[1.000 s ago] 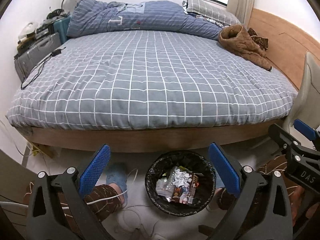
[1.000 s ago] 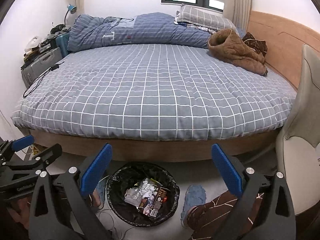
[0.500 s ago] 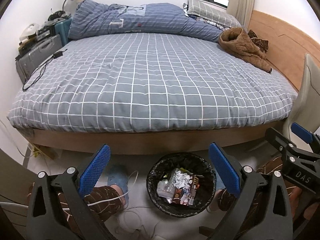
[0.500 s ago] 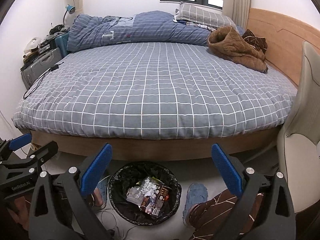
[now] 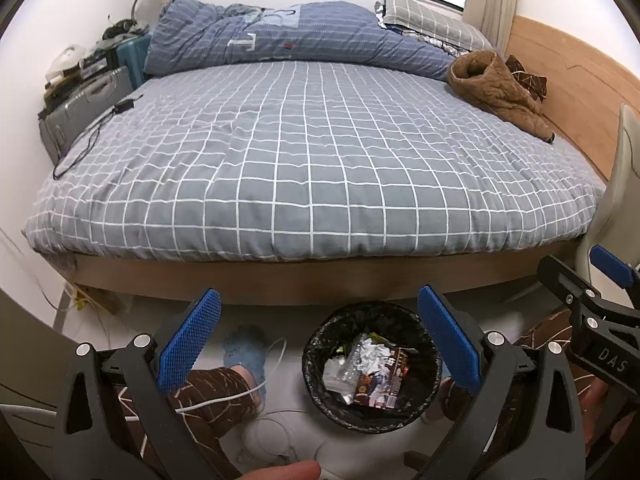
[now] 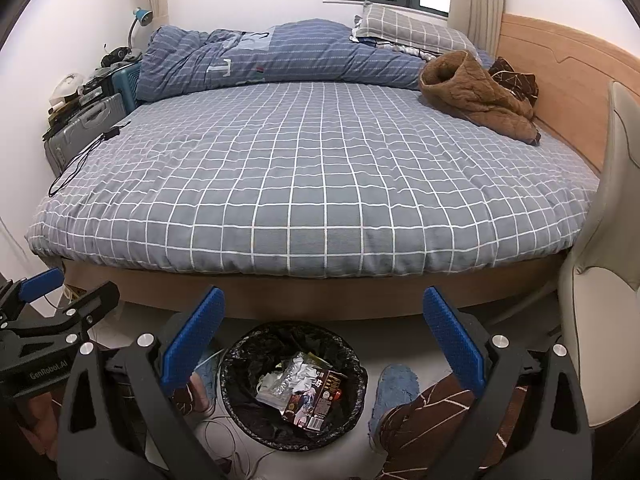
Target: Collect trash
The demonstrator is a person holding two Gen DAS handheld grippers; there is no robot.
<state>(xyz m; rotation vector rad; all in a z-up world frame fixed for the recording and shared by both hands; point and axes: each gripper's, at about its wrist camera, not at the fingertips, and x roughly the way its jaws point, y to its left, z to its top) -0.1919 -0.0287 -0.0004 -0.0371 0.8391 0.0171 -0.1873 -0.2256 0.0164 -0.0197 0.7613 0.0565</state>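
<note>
Both tools, left tool [image 5: 318, 346] and right tool [image 6: 324, 344], are hanging wide open and empty above the floor at the bed's [image 6: 312, 184] near edge, the trash bin [image 5: 374, 366] lying just below and between them, slightly nearer the left.

bin [image 5: 316, 364] partly behind tongs, chair [image 6: 592, 320] cut off, nightstand clutter [image 6: 76, 88] indistinct

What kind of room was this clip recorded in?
A bedroom, most likely in a home: a large bed with a checked cover, a pillow under the window, and a lined trash bin on the floor.
</note>
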